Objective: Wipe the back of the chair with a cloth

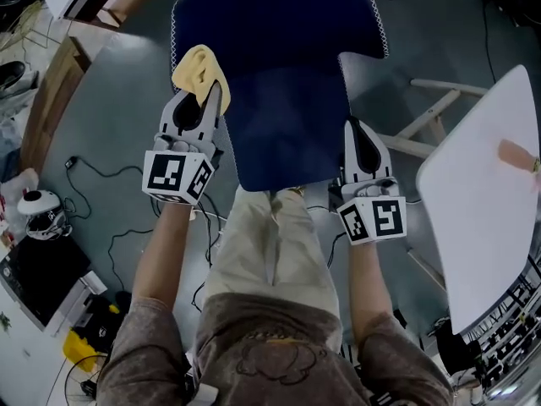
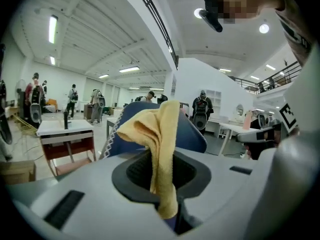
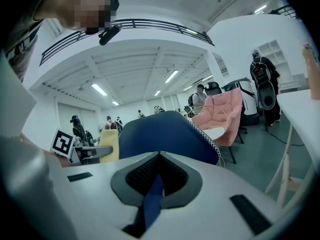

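Note:
A dark blue chair stands in front of me, its backrest (image 1: 287,129) nearest and its seat (image 1: 279,15) beyond. My left gripper (image 1: 205,100) is at the backrest's left edge, shut on a yellow cloth (image 1: 200,70) that bunches out past its tips. In the left gripper view the cloth (image 2: 159,134) hangs out of the left gripper (image 2: 162,181), with the blue chair (image 2: 192,131) right behind it. My right gripper (image 1: 355,138) is at the backrest's right edge. In the right gripper view a strip of the blue backrest (image 3: 152,196) is pinched in the right gripper (image 3: 157,176).
A white table (image 1: 482,201) on pale wooden legs stands close on the right. Cables (image 1: 101,172) trail over the grey floor at left, near a white helmet-like object (image 1: 38,210) and shelving. A pink chair (image 3: 222,111) and several people stand farther off in the hall.

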Motion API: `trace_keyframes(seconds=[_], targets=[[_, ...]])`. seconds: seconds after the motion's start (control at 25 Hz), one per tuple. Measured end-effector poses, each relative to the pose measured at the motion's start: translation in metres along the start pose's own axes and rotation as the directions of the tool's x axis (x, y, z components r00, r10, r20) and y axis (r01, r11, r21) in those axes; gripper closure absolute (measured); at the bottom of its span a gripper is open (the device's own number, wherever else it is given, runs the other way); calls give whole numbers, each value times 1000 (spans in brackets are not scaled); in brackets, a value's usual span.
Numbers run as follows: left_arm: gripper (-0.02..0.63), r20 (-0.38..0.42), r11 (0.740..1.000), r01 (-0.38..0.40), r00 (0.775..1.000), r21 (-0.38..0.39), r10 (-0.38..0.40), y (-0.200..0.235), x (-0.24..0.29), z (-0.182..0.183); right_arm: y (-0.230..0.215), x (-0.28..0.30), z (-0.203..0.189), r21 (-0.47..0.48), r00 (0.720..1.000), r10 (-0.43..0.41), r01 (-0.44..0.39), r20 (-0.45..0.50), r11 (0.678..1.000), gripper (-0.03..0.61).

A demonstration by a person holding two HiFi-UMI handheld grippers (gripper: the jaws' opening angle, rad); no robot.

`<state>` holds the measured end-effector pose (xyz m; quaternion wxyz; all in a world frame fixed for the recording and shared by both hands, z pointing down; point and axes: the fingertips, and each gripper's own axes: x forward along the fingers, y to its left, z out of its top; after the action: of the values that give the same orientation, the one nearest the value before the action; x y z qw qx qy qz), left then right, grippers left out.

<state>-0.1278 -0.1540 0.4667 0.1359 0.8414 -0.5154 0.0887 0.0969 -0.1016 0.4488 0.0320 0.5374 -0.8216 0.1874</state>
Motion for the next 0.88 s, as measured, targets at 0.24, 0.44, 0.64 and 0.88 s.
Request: trace_keyframes(seconds=[0.24,0.44,0.64,0.88], targets=[[557,-1,991,-132,991,27,133,34,-17,-18,4,6,-5,1,1000,1,-1,-7,1000,554],[557,-10,984,-176,984,34,177,46,-1,-32,6,6,-4,0,1000,-16,16,-11,1000,554],[557,-41,987,-157,987,33,158,51,25,-42,3,4,-6,1,999,-26,26,-22,1000,552],[557,-66,993,-110,991,38,112,46,54,-48,-3,2,-6,2,999,-31,31,-29,1000,554]])
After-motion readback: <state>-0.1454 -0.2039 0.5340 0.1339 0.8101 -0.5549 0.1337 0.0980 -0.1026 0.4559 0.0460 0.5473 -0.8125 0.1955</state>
